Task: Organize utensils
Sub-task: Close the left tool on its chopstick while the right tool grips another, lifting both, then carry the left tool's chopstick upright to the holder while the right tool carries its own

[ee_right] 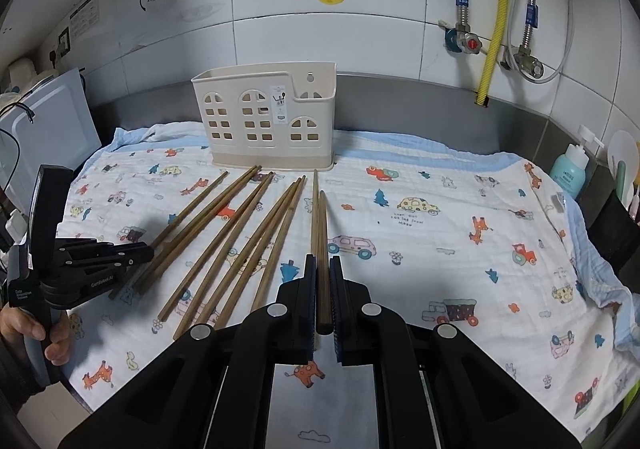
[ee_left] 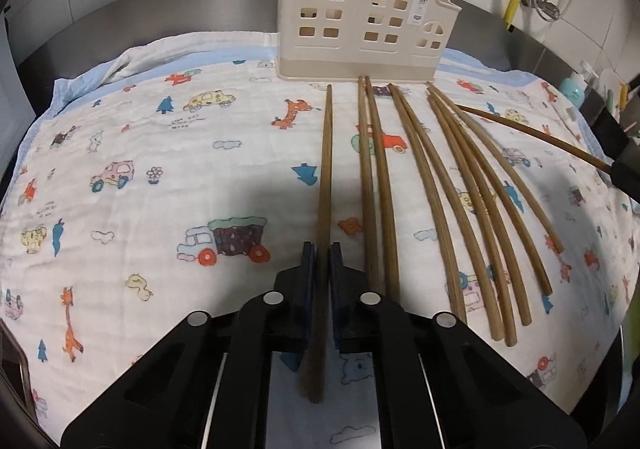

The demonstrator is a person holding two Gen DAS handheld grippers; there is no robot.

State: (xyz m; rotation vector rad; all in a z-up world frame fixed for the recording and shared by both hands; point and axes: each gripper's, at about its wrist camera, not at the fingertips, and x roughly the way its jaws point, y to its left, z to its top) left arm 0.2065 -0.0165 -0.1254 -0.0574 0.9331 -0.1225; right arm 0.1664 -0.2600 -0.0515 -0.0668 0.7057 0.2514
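A cream house-shaped utensil holder (ee_left: 360, 21) (ee_right: 264, 121) stands at the back of a patterned cloth (ee_left: 160, 177) (ee_right: 440, 249). Several brown chopsticks (ee_left: 460, 201) (ee_right: 240, 241) lie in a fan in front of it. My left gripper (ee_left: 323, 249) is shut on one chopstick (ee_left: 326, 153), the leftmost, which points at the holder; this gripper also shows in the right wrist view (ee_right: 148, 249). My right gripper (ee_right: 323, 261) is shut on a chopstick (ee_right: 320, 233) and holds it above the cloth; it appears in the left wrist view at the far right edge (ee_left: 624, 177).
A tiled wall with valves and a yellow hose (ee_right: 494, 13) rises behind the steel counter. A teal bottle (ee_right: 570, 169) stands at the right. A white appliance (ee_right: 44, 121) stands at the left.
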